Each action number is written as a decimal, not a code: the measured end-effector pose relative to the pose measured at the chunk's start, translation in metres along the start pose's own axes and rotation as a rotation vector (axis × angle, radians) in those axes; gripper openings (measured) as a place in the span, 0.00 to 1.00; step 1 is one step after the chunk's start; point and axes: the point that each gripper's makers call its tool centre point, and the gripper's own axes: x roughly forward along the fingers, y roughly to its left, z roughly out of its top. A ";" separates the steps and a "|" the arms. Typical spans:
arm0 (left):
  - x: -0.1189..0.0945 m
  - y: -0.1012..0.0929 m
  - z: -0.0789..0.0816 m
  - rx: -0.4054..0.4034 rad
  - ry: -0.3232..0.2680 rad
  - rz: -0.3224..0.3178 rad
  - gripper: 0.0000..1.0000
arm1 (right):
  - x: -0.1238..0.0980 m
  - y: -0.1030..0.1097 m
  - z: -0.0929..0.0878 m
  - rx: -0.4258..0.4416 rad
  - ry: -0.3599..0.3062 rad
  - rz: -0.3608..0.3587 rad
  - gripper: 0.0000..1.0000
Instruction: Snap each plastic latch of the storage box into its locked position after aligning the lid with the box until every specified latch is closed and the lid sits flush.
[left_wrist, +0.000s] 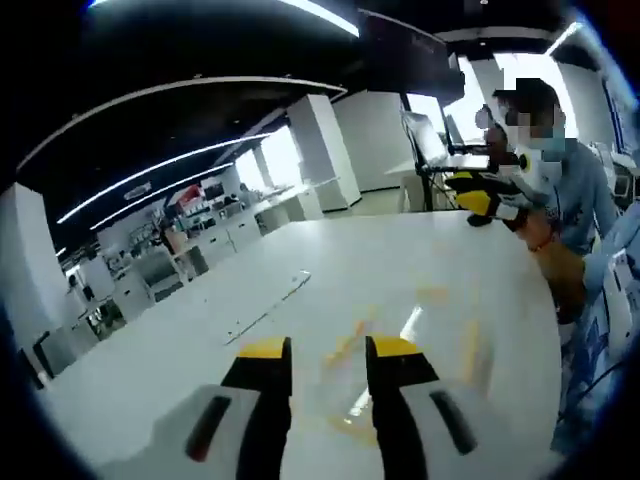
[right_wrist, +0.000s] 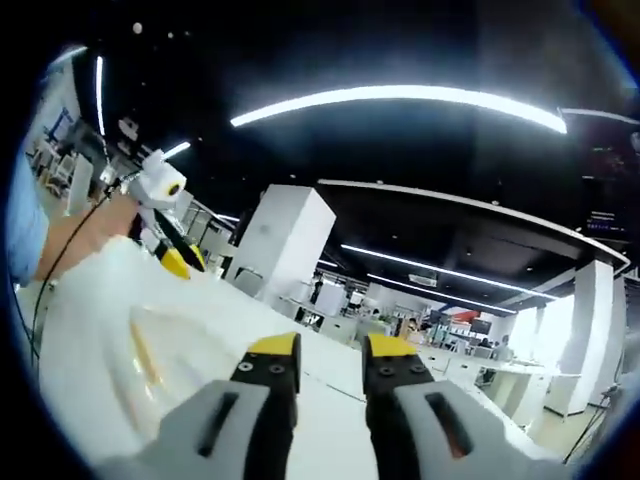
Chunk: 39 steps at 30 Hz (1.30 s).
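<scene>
Clear plastic with orange trim is all that marks the storage box (left_wrist: 400, 350) on the white table (left_wrist: 200, 340); in the left gripper view it lies just past the tips of the left gripper (left_wrist: 328, 348), blurred and mostly transparent, its orange latches showing as faint streaks. Whether any latch is snapped down, or whether the lid sits flush, cannot be told from either view, so the task looks barely begun or at least unconfirmed (no jaw is on a latch now). Both tongs stand with a narrow gap between the yellow-tipped jaws and nothing held.

The left gripper view also takes in the person (left_wrist: 565, 190) across the table and the right gripper (left_wrist: 480, 200) raised well above the surface. In the right gripper view, the right gripper (right_wrist: 332, 350) points over the table edge toward the office beyond, with the box (right_wrist: 170, 350) low at left and the left gripper (right_wrist: 175, 255) past it, a forearm (right_wrist: 85, 235) behind.
</scene>
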 end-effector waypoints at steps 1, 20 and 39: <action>-0.015 0.006 0.004 -0.020 -0.048 0.033 0.30 | -0.003 -0.002 -0.001 -0.010 0.001 -0.019 0.24; -0.133 0.099 -0.045 -0.080 -0.316 0.684 0.36 | -0.036 -0.032 -0.051 0.056 0.089 -0.171 0.28; -0.137 0.107 -0.075 -0.076 -0.262 0.742 0.35 | -0.033 -0.019 -0.064 0.094 0.161 -0.142 0.50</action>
